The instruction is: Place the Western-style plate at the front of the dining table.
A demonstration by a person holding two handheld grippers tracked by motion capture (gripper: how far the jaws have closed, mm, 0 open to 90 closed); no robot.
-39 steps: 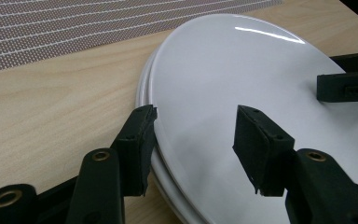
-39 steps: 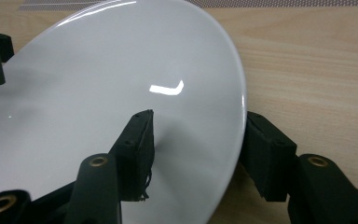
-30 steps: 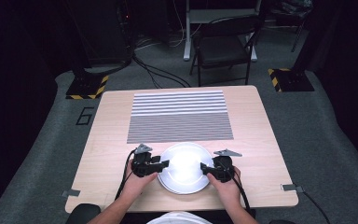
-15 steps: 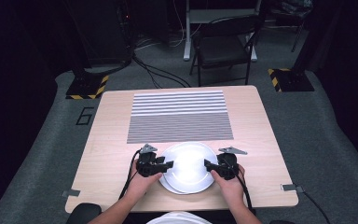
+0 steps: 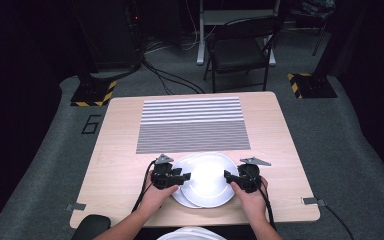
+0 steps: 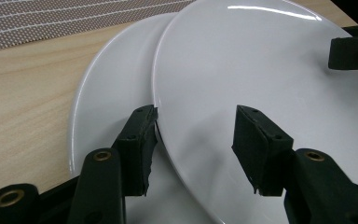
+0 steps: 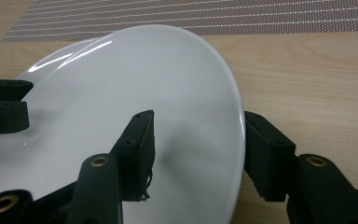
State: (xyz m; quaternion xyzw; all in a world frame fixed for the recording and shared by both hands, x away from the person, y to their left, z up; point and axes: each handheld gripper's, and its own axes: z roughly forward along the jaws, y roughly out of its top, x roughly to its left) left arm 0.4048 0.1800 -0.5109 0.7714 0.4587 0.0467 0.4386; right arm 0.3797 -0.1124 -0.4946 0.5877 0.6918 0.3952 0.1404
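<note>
High view: top plate pinched at both rims, slip risk while separating

- Person is working at the near edge of the counter (image 5: 120, 150), one hand-held gripper in each hand. Two white plates are lying there, just in front of the striped mat (image 5: 192, 125).
- Upper plate (image 5: 210, 177) is sitting offset to the right over the lower plate (image 5: 180, 199), whose rim is peeking out on the left.
- Left hand-held gripper (image 5: 186, 177) is pinching the left rim of the upper plate. In the left gripper view one jaw is wedging between the upper plate (image 6: 261, 60) and the lower plate (image 6: 112, 93), and the other is lying over the top face. Its jaws have just been closing a little.
- Right hand-held gripper (image 5: 228, 176) is pinching the opposite rim. In the right gripper view one jaw is tucking under the rim of the upper plate (image 7: 121, 93), which is tilting clear of the counter there. Its jaws have just been closing a little too.

Risks, as I am judging them:
- Glossy glaze and shallow bites: the rim could be sliding out of either grip if the hands are rising unevenly, dropping the plate onto the lower one.
- The wedged left jaw could be dragging the lower plate along or nudging it toward the near counter edge.
- Hands pulling apart would be peeling both grips off the rim.
</note>
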